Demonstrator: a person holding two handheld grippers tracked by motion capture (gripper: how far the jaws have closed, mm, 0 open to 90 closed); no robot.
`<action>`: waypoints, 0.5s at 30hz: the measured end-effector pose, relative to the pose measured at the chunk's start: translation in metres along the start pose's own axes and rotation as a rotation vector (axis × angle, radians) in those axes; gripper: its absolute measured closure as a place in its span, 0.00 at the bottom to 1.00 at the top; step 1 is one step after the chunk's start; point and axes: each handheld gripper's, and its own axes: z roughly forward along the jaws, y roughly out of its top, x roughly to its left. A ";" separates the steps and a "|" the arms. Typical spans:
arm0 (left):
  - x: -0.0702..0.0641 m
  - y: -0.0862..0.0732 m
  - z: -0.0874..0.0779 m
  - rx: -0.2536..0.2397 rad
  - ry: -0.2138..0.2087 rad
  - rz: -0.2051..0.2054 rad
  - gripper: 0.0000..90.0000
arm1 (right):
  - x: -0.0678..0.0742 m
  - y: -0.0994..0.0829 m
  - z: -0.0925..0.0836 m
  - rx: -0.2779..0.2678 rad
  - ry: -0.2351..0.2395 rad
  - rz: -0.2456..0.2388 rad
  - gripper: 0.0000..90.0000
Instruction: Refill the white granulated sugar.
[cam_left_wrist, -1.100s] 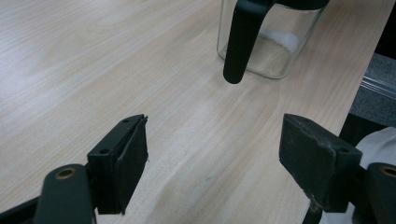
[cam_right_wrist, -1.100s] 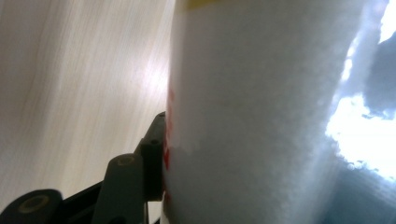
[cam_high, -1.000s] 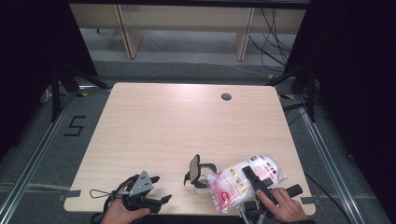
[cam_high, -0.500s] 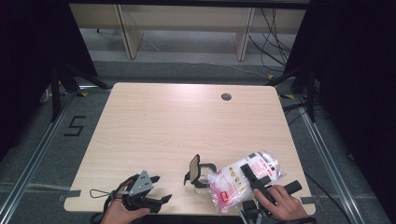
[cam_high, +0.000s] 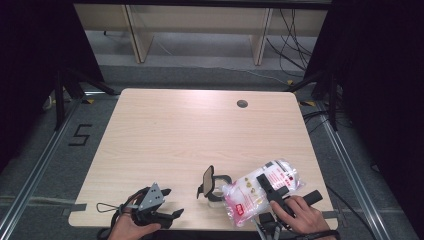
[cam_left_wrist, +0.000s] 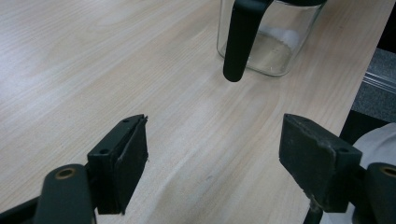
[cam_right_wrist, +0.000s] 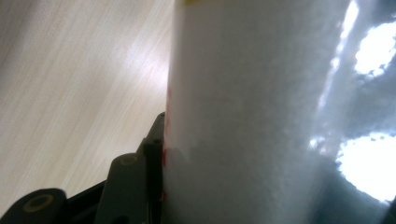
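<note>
Far tabletop (cam_high: 200, 130) free; jar (cam_high: 214, 186) and bag (cam_high: 260, 192) block near edge

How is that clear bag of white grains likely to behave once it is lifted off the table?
The bag will probably sag and shift, since its thin film is wrinkled and the loose white grains fill it unevenly. It looks fairly heavy for its size. The glossy film may slip in the right claw, whose jaws press its sides, near the glass jug.

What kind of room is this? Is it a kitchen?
Probably not a kitchen: it looks like a lab or recording workspace. A plain wooden table stands between black curtains, with metal rails on the floor and loose cables by bare shelving behind.
</note>
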 end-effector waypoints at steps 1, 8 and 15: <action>-0.001 0.000 0.000 -0.005 -0.008 -0.010 0.26 | 0.000 0.000 0.000 0.001 0.003 0.000 0.58; 0.001 0.000 0.000 -0.003 -0.006 0.027 0.26 | -0.006 -0.004 -0.004 0.027 0.010 -0.072 0.58; -0.002 -0.001 0.001 -0.021 -0.002 -0.004 0.26 | -0.007 -0.004 -0.003 0.016 0.011 -0.083 0.59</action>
